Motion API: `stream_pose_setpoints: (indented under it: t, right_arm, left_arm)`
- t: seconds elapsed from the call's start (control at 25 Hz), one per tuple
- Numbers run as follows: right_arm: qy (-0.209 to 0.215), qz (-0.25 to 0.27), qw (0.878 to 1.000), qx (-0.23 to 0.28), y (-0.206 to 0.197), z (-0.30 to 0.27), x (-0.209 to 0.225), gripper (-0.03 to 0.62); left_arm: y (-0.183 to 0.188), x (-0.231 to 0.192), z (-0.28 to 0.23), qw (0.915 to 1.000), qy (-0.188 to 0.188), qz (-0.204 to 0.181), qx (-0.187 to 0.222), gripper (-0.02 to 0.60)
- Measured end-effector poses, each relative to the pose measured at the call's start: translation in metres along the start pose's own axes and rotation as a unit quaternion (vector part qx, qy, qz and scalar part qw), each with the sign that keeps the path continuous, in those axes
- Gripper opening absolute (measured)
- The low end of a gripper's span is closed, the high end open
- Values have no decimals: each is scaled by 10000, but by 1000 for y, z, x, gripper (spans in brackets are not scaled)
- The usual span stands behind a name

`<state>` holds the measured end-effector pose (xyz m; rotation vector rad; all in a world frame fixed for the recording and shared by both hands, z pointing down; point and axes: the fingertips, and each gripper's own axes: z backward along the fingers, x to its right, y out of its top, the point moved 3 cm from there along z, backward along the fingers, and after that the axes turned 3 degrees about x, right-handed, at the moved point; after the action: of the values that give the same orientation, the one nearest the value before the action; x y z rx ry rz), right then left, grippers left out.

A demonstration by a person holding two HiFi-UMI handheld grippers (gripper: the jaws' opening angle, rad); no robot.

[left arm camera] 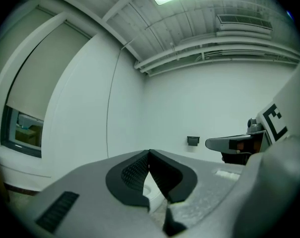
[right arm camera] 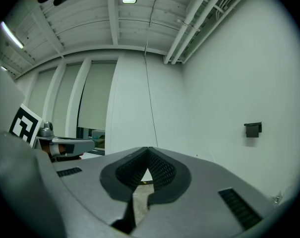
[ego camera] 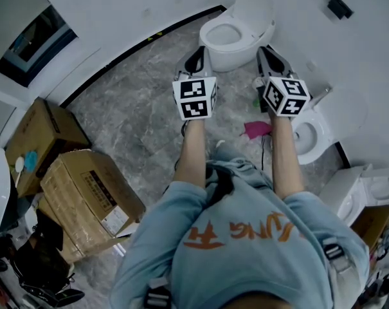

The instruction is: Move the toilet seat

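A white toilet stands on the grey marble floor by the curved wall, its seat ring lying round the bowl. Both grippers are held out toward it, a little short of the bowl. My left gripper points at the bowl's left side and is shut with nothing in it. My right gripper points at its right side, also shut and empty. In the left gripper view the pads meet at the tip, with a sliver of white toilet below. In the right gripper view the pads also touch.
A second white toilet sits just right of my right arm, and a third fixture lies farther back right. A pink scrap lies on the floor. Cardboard boxes are stacked at the left. A black box hangs on the wall.
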<state>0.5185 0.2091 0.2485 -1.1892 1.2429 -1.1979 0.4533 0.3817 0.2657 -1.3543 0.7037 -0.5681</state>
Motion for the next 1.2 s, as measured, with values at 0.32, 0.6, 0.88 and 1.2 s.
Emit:
stream_pose_setpoints:
  t: [0.32, 0.6, 0.88, 1.2]
  right_arm:
    - [214, 32, 9998, -24, 3, -37, -5, 0]
    - [471, -127, 9988, -59, -12, -96, 2, 0]
    - [681, -388, 9964, -318, -44, -194, 35, 0]
    - [607, -534, 9908, -1082, -110, -323, 118, 0]
  left_arm:
    - [-8, -33, -6, 9997, 197, 105, -55, 2]
    - [-17, -73, -37, 9985, 525, 57, -133, 2]
    - [-52, -103, -113, 9962, 666, 105, -546, 2]
    - [-132, -139, -249, 9854, 921, 580, -1306, 2]
